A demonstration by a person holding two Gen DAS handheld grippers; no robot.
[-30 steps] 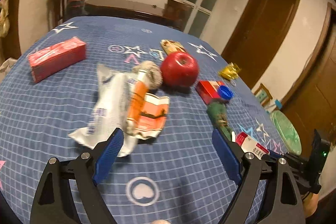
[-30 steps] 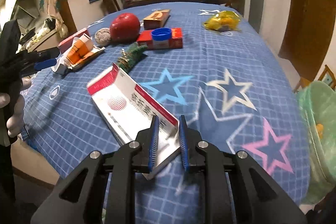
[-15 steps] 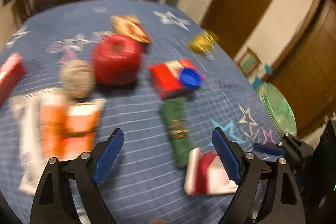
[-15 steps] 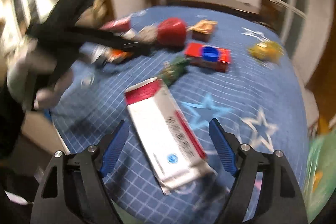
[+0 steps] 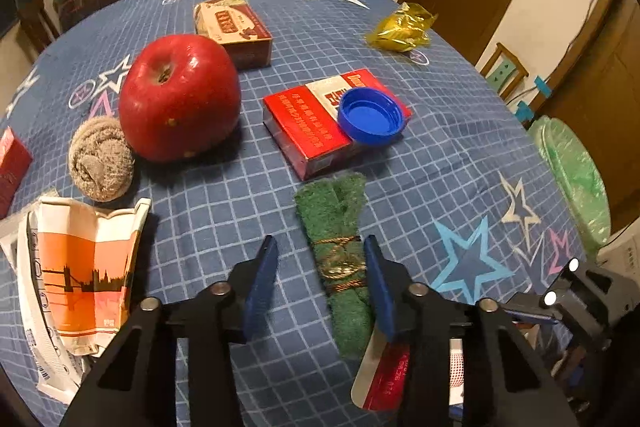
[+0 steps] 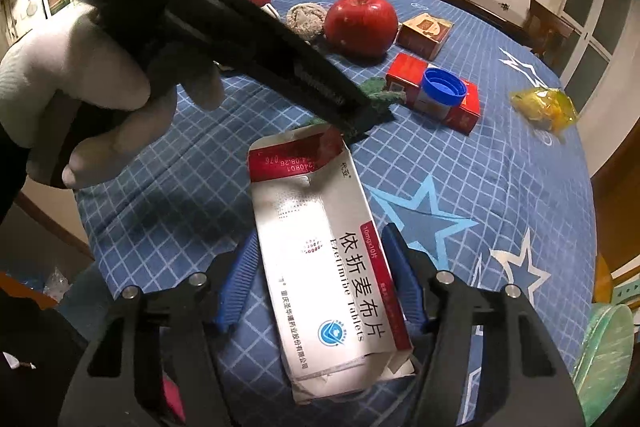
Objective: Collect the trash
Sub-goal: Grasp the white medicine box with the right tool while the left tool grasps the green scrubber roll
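Note:
A green scouring cloth [image 5: 338, 227] rolled up and tied with gold cord lies on the blue star tablecloth. My left gripper [image 5: 320, 287] stands over its near end with jaws closing. The right pad is against the roll and the left pad is still apart from it. A white and red medicine box [image 6: 320, 247] lies flat in the right wrist view. My right gripper [image 6: 322, 267] straddles its width, jaws closing, pads close beside its long edges. The same box [image 5: 384, 375] peeks out under the left gripper's right finger.
A red apple [image 5: 180, 95], a woolly ball [image 5: 100, 163], a crushed orange paper cup [image 5: 88, 267], a red box [image 5: 312, 123] carrying a blue cap [image 5: 370, 115], a brown box [image 5: 232, 27] and a yellow wrapper [image 5: 400, 27] lie around. A green-lined bin [image 5: 572, 179] stands beyond the table's right edge.
My left gripper swung right from the wrappers to the green roll and its jaws narrowed. My right gripper let go of the box's edge, rolled, and now straddles the box's width.

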